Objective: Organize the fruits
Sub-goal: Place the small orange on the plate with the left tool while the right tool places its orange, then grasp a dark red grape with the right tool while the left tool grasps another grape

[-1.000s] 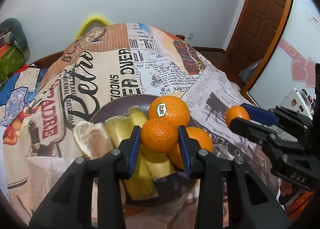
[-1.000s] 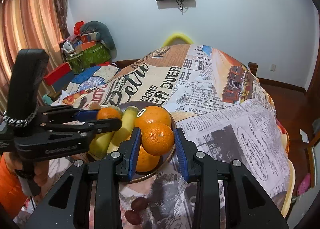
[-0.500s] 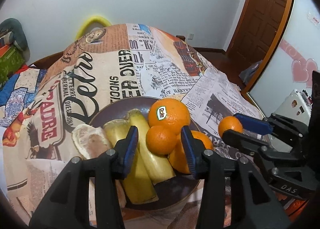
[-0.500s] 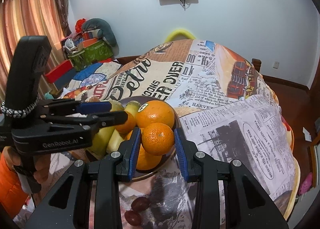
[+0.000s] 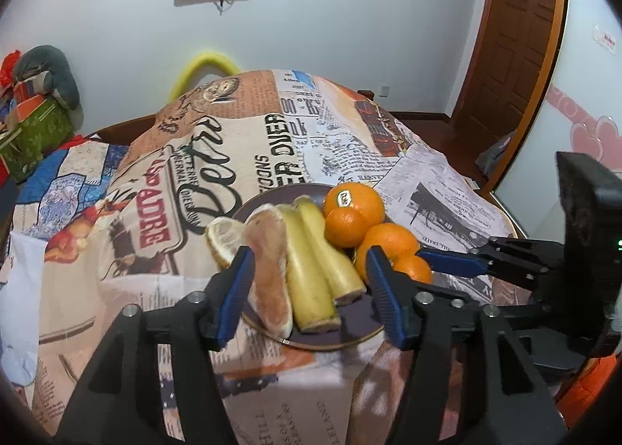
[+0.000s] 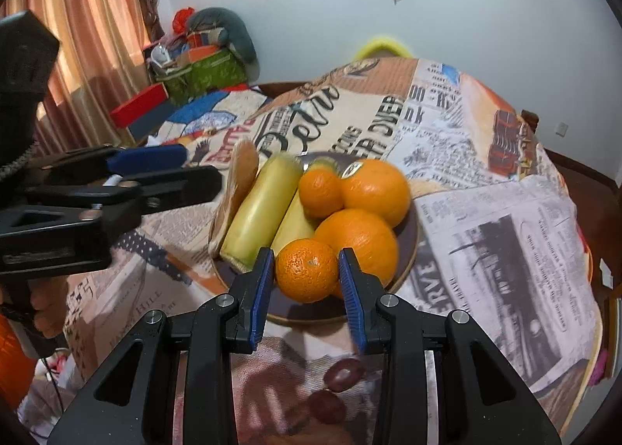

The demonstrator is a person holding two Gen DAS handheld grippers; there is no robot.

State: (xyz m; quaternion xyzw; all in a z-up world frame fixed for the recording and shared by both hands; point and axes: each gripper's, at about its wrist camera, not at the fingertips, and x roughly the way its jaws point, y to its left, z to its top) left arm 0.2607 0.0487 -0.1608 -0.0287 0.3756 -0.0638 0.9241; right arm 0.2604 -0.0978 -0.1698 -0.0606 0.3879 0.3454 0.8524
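A dark plate (image 5: 350, 332) (image 6: 410, 242) on the newspaper-print cloth holds two bananas (image 5: 311, 270) (image 6: 260, 211), pomelo pieces (image 5: 268, 270), a large stickered orange (image 5: 359, 204) (image 6: 379, 192), another orange (image 5: 387, 242) (image 6: 357, 235) and a small mandarin (image 5: 344, 227) (image 6: 320, 192). My left gripper (image 5: 307, 289) is open and empty, drawn back over the plate's near side. My right gripper (image 6: 305, 281) is shut on a second mandarin (image 6: 307, 270) (image 5: 414, 268) at the plate's near edge, beside the oranges.
Two dark grapes (image 6: 334, 386) lie on the cloth just in front of the plate. Boxes and clutter (image 6: 194, 67) stand beyond the table at the far left. A wooden door (image 5: 513, 36) is at the right.
My left gripper opened, left its mandarin against the stickered orange and pulled back. My right gripper moved in with its mandarin to the plate's edge.
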